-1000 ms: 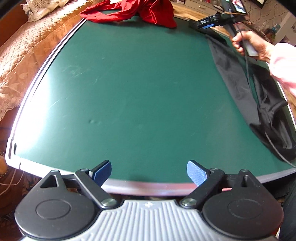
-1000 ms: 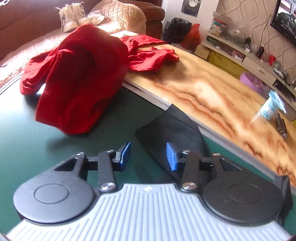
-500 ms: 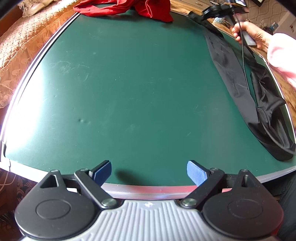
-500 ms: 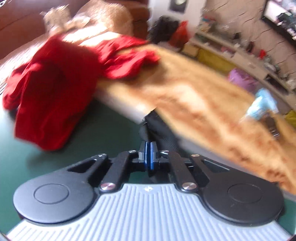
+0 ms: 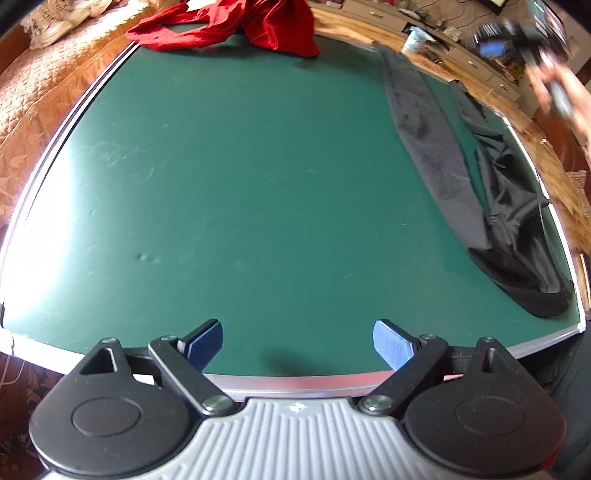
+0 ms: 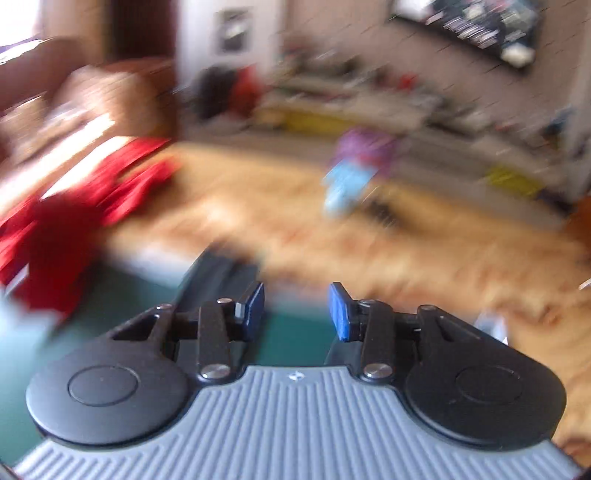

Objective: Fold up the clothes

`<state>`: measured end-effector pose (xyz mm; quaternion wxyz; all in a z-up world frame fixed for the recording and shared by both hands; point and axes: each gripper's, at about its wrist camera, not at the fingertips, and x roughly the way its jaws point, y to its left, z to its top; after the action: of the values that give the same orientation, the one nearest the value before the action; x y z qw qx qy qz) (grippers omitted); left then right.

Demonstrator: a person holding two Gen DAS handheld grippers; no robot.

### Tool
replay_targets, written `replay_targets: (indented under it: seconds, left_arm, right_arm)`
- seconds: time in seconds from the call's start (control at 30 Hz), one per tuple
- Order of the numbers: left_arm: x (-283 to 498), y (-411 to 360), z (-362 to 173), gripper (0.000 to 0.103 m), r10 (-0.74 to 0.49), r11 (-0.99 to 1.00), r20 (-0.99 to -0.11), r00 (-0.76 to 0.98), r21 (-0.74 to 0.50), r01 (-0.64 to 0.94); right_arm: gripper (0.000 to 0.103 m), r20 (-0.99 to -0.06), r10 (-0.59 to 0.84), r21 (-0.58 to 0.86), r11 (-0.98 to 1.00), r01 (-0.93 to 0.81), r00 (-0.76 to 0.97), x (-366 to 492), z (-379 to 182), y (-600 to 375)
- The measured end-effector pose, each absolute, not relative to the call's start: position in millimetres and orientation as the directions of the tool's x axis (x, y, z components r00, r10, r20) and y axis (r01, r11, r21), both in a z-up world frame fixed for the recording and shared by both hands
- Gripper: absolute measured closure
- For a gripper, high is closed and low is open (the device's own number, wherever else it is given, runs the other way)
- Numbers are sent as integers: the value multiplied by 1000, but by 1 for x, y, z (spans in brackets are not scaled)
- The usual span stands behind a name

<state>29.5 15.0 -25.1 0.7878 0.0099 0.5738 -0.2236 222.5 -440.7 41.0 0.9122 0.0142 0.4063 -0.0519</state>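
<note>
Bench (image 5: 229, 192): green top, pale rim, mostly bare at centre

Black garment (image 5: 436, 147): stretched along the bench's right edge, far end at the far right corner, near end bunched toward the near right corner

Red garment (image 5: 236, 22): heaped at the far edge, toward the far left corner

Quilted cover (image 5: 33, 92): beyond the left edge

Wooden surface (image 6: 369, 251): beyond the right edge, blurred, a pale blue thing (image 6: 343, 184) on it

My left gripper (image 5: 297, 345): over the near edge, spread wide, nothing between my pads

My right gripper (image 6: 297, 310): raised past the far right corner, jaws opening, nothing between them; black garment below
</note>
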Motion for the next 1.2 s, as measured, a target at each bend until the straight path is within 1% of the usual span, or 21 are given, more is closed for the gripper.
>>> replay_targets:
  seconds: [0.1, 0.13, 0.2, 0.33, 0.43, 0.53, 0.63, 0.67, 0.7, 0.73, 0.8, 0.93, 1.03, 1.07, 1.1, 1.13, 1.17, 1.2]
  left_arm:
    - [24, 13, -17, 10, -351, 889, -904, 245, -239, 389]
    - [21, 12, -14, 10, -351, 886, -903, 248, -235, 399]
    - [17, 6, -8, 10, -356, 880, -898, 259, -229, 416]
    - [6, -4, 6, 10, -389, 861, -883, 263, -247, 445]
    - [-7, -9, 16, 10, -399, 848, -878, 266, -243, 471]
    - [-20, -13, 26, 10, -407, 840, -870, 278, -237, 487]
    - [-29, -15, 31, 10, -413, 840, -864, 288, -239, 487]
    - [-32, -14, 33, 10, -410, 842, -864, 293, -236, 485]
    - [-34, -13, 34, 10, -407, 845, -864, 298, -231, 483]
    - [-35, -13, 35, 10, -403, 848, -864, 303, -227, 480]
    - [-35, -12, 35, 10, -395, 853, -865, 309, -220, 474]
    - [-29, -16, 33, 10, -369, 861, -874, 315, -195, 469]
    - [-24, -17, 37, 10, -367, 862, -870, 329, -185, 472]
    - [-22, -17, 39, 10, -367, 863, -868, 334, -183, 472]
    - [-20, -17, 40, 10, -365, 865, -867, 339, -180, 469]
    - [-18, -16, 42, 10, -362, 867, -867, 344, -177, 466]
    - [-17, -16, 43, 10, -358, 869, -866, 348, -173, 463]
    - [-16, -15, 44, 10, -356, 870, -866, 350, -170, 462]
  right_arm:
    - [57, -767, 33, 23, 999, -24, 641, 126, 28, -419]
    - [56, -776, 49, 21, 998, -53, 629, 95, 23, -410]
    - [49, -796, 59, 5, 996, -91, 603, 38, 12, -392]
    - [46, -841, 37, -59, 985, -161, 539, -51, -13, -356]
    - [46, -867, -26, -170, 954, -246, 498, -83, -38, -334]
    - [46, -875, -61, -240, 917, -320, 481, -95, -58, -327]
    - [46, -891, -32, -198, 925, -324, 454, -89, -67, -336]
    - [53, -896, -20, -180, 929, -322, 444, -86, -69, -339]
    - [85, -902, 6, -142, 939, -312, 431, -81, -68, -344]
    - [95, -905, 22, -115, 948, -296, 424, -78, -67, -345]
    - [95, -904, 22, -103, 958, -267, 428, -78, -65, -338]
    - [95, -888, 130, 77, 988, -135, 440, -75, -57, -327]
    - [95, -865, 196, 173, 981, -94, 462, -65, -54, -301]
    - [92, -861, 216, 203, 976, -78, 460, -58, -54, -293]
    - [85, -860, 234, 234, 971, -59, 453, -50, -55, -285]
    - [77, -861, 270, 270, 961, -64, 430, -40, -55, -278]
    - [64, -861, 314, 308, 948, -81, 399, -29, -56, -272]
    - [59, -853, 351, 334, 936, -114, 387, -21, -51, -268]
